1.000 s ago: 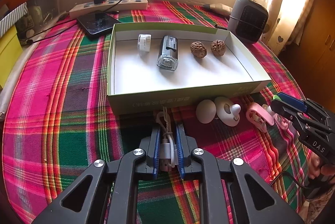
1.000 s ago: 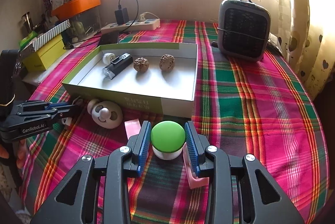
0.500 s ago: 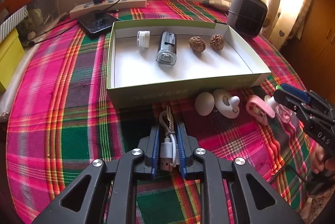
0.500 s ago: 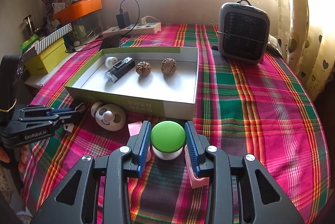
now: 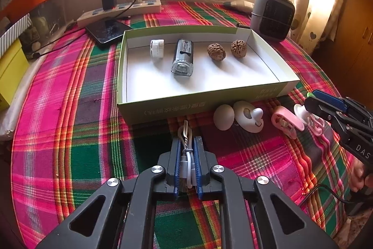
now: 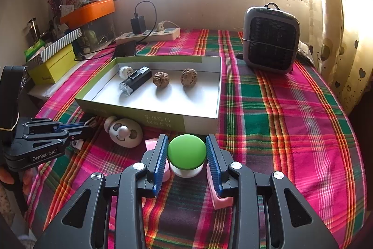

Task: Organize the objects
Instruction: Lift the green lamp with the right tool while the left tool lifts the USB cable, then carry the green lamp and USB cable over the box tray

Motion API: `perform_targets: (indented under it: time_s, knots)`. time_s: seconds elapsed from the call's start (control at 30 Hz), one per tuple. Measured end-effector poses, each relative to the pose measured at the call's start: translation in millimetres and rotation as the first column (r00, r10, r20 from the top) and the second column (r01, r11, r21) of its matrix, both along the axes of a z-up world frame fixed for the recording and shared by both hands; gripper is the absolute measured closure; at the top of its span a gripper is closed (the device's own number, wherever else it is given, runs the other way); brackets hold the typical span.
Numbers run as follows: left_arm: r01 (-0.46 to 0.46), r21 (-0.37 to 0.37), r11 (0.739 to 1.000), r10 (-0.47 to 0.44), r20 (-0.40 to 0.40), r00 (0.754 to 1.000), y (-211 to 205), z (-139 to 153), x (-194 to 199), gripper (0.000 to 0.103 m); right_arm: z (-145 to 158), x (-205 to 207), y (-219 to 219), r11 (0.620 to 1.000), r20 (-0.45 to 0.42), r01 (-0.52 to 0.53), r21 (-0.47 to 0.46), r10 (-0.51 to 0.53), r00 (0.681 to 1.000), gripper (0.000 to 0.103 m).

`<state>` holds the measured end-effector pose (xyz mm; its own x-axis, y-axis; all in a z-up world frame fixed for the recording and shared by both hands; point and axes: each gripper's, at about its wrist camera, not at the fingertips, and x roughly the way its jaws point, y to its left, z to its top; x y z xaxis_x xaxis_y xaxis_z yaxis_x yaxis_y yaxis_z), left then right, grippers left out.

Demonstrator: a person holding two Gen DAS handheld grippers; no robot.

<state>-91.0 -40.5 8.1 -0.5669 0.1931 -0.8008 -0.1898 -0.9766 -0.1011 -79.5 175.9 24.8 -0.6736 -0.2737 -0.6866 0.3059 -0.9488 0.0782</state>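
The shallow green box (image 5: pixel 205 107) holds a white cap (image 5: pixel 157 48), a dark flashlight (image 5: pixel 183 60) and two walnuts (image 5: pixel 216 51) in a row. Just before its front wall lie a bundled white cable (image 5: pixel 186 155), an egg (image 5: pixel 223 117), a white smiley toy (image 5: pixel 248 116), a pink clip (image 5: pixel 285 124) and a green-topped button (image 6: pixel 187 152).

A plaid-covered table (image 5: pixel 70 127) carried a shallow cardboard box (image 5: pixel 200 104), a power strip (image 5: pixel 121 12), a dark tablet (image 5: pixel 107 31) and a small heater (image 5: pixel 272 16). Before the box lay an egg-shaped thing (image 5: pixel 223 117), a smiley-faced fan (image 5: pixel 248 116) and a pink clip (image 5: pixel 285 124).

Pink-green plaid cloth (image 5: pixel 70 109), green-sided box (image 5: pixel 200 107), green-topped knob (image 6: pixel 186 151).
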Motion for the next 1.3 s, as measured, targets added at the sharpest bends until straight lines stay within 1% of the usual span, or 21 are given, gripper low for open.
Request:
perform_targets:
  time_s: [0.3, 0.6, 0.77, 1.03, 1.3]
  knots:
    - [0.008, 0.032, 0.999, -0.008, -0.006, 1.0, -1, 11, 1, 0.093, 3, 2, 0, 1.0, -0.006, -0.001, -0.01, 0.001, 1.0, 0.068]
    - [0.022, 0.063, 0.998, -0.021, -0.022, 1.0, 2, 27, 0, 0.093, 17, -2, -1, 1.0, -0.023, -0.011, -0.024, 0.011, 1.0, 0.068]
    - [0.023, 0.074, 0.997, -0.021, -0.028, 0.999, 2, 35, -7, 0.093, 23, -7, -3, 0.999, -0.024, -0.015, -0.04, 0.014, 1.0, 0.068]
    - [0.016, 0.093, 0.996, -0.013, -0.034, 0.999, -2, 41, -27, 0.093, 33, -31, -6, 0.997, -0.02, -0.02, -0.071, 0.018, 1.0, 0.068]
    - [-0.001, 0.097, 0.995, 0.004, -0.026, 1.0, -10, 38, -51, 0.093, 31, -61, -8, 0.996, 0.002, -0.011, -0.091, 0.011, 1.0, 0.068]
